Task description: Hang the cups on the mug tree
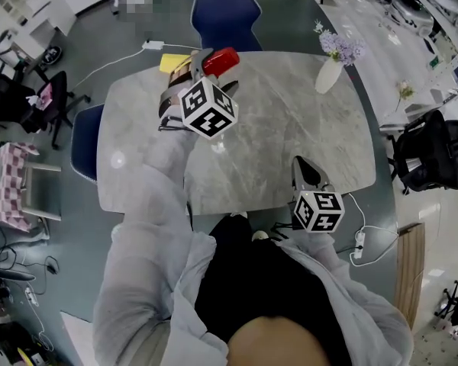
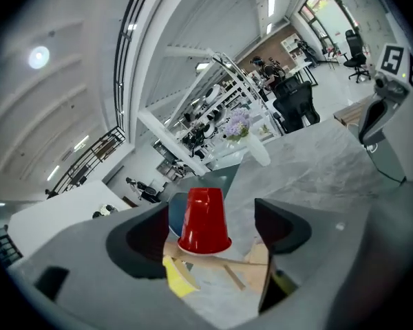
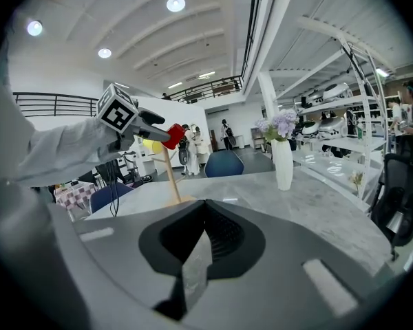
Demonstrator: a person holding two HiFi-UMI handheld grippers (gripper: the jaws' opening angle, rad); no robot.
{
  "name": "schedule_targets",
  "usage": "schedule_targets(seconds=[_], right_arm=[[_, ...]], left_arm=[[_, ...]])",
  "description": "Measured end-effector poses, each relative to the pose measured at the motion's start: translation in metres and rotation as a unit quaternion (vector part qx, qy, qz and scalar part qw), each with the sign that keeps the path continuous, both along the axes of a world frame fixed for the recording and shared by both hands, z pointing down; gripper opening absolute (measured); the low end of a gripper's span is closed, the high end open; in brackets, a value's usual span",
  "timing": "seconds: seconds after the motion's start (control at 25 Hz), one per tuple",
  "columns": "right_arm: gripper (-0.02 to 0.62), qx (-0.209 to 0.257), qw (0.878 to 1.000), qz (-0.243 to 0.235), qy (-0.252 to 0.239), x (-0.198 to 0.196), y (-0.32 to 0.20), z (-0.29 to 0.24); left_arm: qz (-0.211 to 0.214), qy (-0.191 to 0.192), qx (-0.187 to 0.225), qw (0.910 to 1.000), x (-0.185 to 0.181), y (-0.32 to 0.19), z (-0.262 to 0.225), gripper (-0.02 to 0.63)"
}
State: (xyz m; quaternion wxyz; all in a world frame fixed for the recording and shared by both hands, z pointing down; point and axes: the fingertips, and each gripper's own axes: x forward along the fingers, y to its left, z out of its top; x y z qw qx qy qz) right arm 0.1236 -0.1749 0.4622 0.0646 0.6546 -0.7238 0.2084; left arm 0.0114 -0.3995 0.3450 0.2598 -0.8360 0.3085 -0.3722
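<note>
A red cup (image 1: pixel 220 61) hangs upside-down on a branch of the wooden mug tree (image 1: pixel 185 71) at the table's far side. In the left gripper view the red cup (image 2: pixel 204 220) stands between the jaws of my left gripper (image 2: pixel 213 224), with a gap on each side, so the jaws are open. A yellow cup (image 2: pixel 177 278) hangs lower on the mug tree (image 2: pixel 241 270). From the head view my left gripper (image 1: pixel 201 71) reaches up to the tree. My right gripper (image 1: pixel 305 172) rests shut near the table's front edge, empty. From the right gripper (image 3: pixel 199 246) the red cup (image 3: pixel 173 135) shows far left.
A white vase with lilac flowers (image 1: pixel 330 71) stands at the far right of the grey marble table (image 1: pixel 290 128). Blue chairs sit behind the table (image 1: pixel 225 14) and at its left (image 1: pixel 84 139). A black office chair (image 1: pixel 431 155) is off to the right.
</note>
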Motion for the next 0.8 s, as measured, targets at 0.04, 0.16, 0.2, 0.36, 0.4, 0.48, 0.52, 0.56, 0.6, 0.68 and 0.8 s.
schedule_targets(seconds=[0.04,0.16,0.2,0.36,0.4,0.48,0.52,0.56,0.6,0.68,0.8], right_arm=[[0.012,0.002,1.0,-0.005,0.0,-0.004,-0.003,-0.001],[0.012,0.007,1.0,-0.022,0.001,-0.018,-0.014,-0.005],[0.012,0.01,1.0,-0.028,0.002,-0.022,-0.017,-0.006],[0.012,0.02,0.998,-0.056,0.004,-0.039,-0.033,-0.011],[0.012,0.022,0.998,-0.062,0.005,-0.044,-0.037,-0.013],[0.012,0.027,0.997,-0.075,0.007,-0.055,-0.045,-0.016],[0.012,0.029,0.996,-0.081,0.008,-0.06,-0.049,-0.017],[0.012,0.03,0.996,-0.085,0.009,-0.065,-0.053,-0.018],[0.012,0.032,0.996,-0.088,0.01,-0.07,-0.056,-0.018],[0.012,0.035,0.995,-0.094,0.012,-0.078,-0.06,-0.02],[0.012,0.037,0.994,-0.104,0.015,-0.088,-0.066,-0.021]], left_arm=[[-0.001,0.009,-0.006,0.9999,-0.005,0.002,-0.003,0.4],[-0.011,0.033,-0.014,0.9993,-0.027,0.005,-0.012,0.4],[-0.017,0.042,-0.013,0.9989,-0.036,0.007,-0.016,0.4],[-0.045,0.088,-0.011,0.9951,-0.069,0.016,-0.029,0.4],[-0.05,0.1,-0.014,0.9937,-0.078,0.018,-0.031,0.4],[-0.062,0.124,-0.02,0.9902,-0.097,0.023,-0.034,0.397],[-0.068,0.136,-0.025,0.9881,-0.107,0.026,-0.033,0.389],[-0.074,0.149,-0.03,0.9856,-0.117,0.03,-0.032,0.377],[-0.081,0.161,-0.037,0.9828,-0.127,0.034,-0.029,0.366],[-0.096,0.188,-0.047,0.9763,-0.147,0.042,-0.024,0.353],[-0.125,0.232,-0.063,0.9627,-0.173,0.052,-0.014,0.331]])
